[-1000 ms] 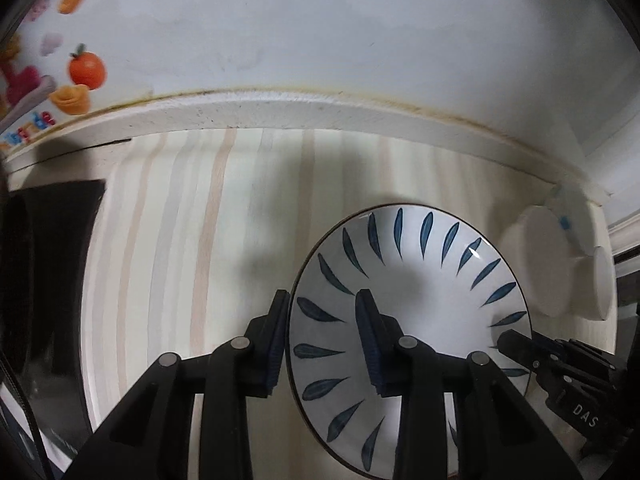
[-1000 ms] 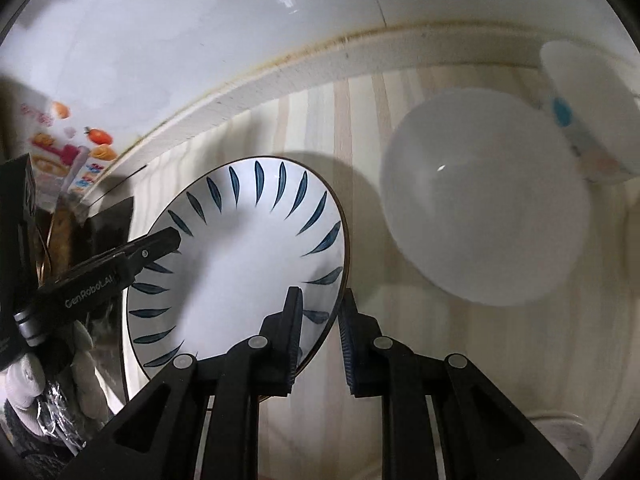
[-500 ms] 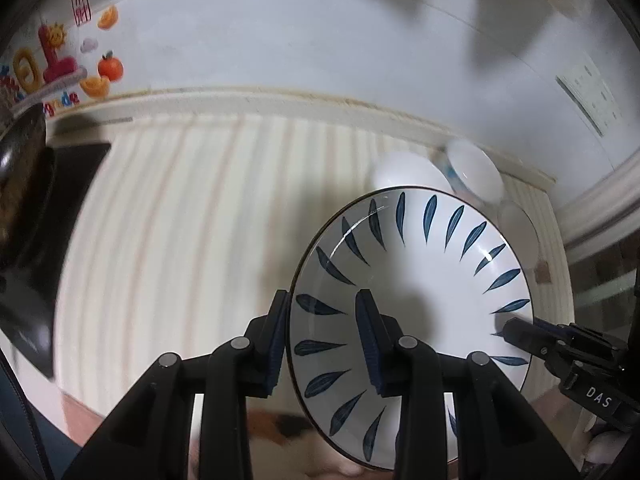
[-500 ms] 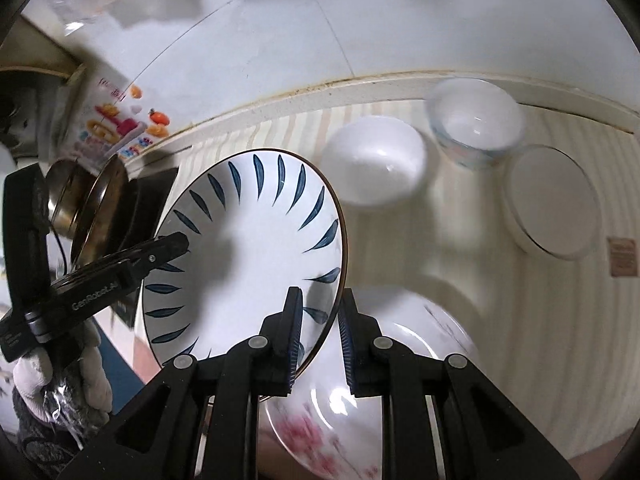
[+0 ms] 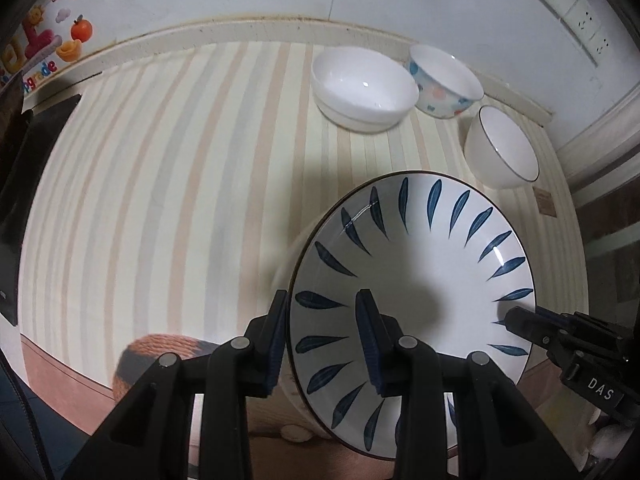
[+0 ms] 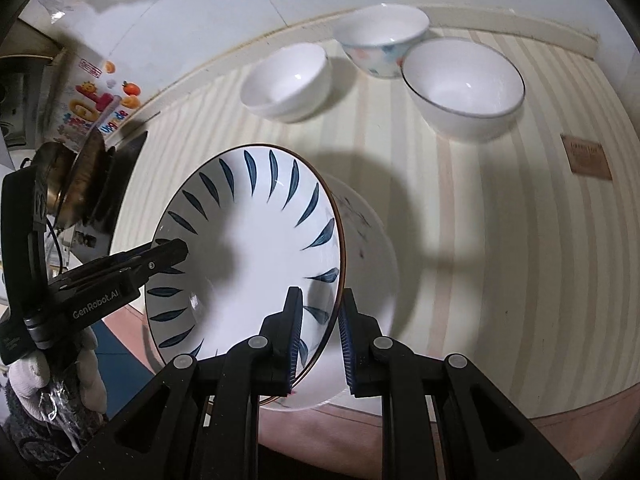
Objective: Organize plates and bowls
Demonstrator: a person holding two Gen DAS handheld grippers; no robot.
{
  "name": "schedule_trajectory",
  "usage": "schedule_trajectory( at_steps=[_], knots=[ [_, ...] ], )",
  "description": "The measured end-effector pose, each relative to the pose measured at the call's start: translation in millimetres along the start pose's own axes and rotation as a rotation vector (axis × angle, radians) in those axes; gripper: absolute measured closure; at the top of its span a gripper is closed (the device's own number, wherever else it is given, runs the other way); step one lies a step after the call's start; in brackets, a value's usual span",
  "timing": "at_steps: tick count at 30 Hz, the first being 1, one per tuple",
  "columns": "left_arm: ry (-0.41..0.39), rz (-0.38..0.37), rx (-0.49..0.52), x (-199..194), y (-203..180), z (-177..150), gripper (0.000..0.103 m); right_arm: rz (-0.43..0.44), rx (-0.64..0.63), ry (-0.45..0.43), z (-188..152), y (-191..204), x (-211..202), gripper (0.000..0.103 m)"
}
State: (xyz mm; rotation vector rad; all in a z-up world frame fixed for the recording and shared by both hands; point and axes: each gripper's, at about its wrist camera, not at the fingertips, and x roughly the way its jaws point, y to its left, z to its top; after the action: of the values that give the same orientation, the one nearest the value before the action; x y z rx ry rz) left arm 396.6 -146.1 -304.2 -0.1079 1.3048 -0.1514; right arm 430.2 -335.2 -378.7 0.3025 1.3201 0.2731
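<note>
Both grippers have carried the blue-leaf plate [image 5: 416, 280] back from the wall toward the near edge of the striped counter [image 5: 160, 200], so three bowls that a second ago sat cropped at the frame's side now stand in full view along the backsplash. That counter, pale with beige and grey bands, fills most of both wrist views. Held above it and tilted, the blue-leaf plate hangs over a second, larger white plate [image 6: 376, 264] with faint dark markings that lies flat at the counter's front edge; whether the two touch cannot be told.

The left gripper [image 5: 322, 344] pinches the blue-leaf plate's rim on one side, one finger behind the rim and one on the face. The right gripper [image 6: 320, 332] pinches the opposite rim the same way, its jaws nearly pressed together around the thin edge. Each gripper's tip shows in the other's camera, resting on the plate.

Along the wall, the plain white bowl [image 5: 362, 88] sits just beside the spotted bowl [image 5: 444, 82], whose outside carries blue and orange dots. A dark-rimmed white bowl [image 5: 502, 148] stands near them, closer to the counter's right end. Beyond the counter's left end, a brass-coloured pan [image 6: 68, 184] is seen in the right wrist view. A fruit sticker [image 5: 52, 52] decorates the wall at far left, and a small brown label [image 6: 586, 156] lies on the counter near the dark-rimmed bowl.
</note>
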Motion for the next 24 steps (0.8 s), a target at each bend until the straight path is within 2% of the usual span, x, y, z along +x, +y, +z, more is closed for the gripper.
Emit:
schedule_trajectory(
  at_steps=[9, 24],
  knots=[
    [0.012, 0.038, 0.016, 19.5, -5.2, -2.4, 0.072, -0.004, 0.012, 0.019, -2.9, -16.4, 19.0, 0.083],
    [0.018, 0.074, 0.018, 31.8, -7.2, -4.4, 0.072, -0.006, 0.002, 0.042, 2.2, -15.3, 35.0, 0.083]
  ],
)
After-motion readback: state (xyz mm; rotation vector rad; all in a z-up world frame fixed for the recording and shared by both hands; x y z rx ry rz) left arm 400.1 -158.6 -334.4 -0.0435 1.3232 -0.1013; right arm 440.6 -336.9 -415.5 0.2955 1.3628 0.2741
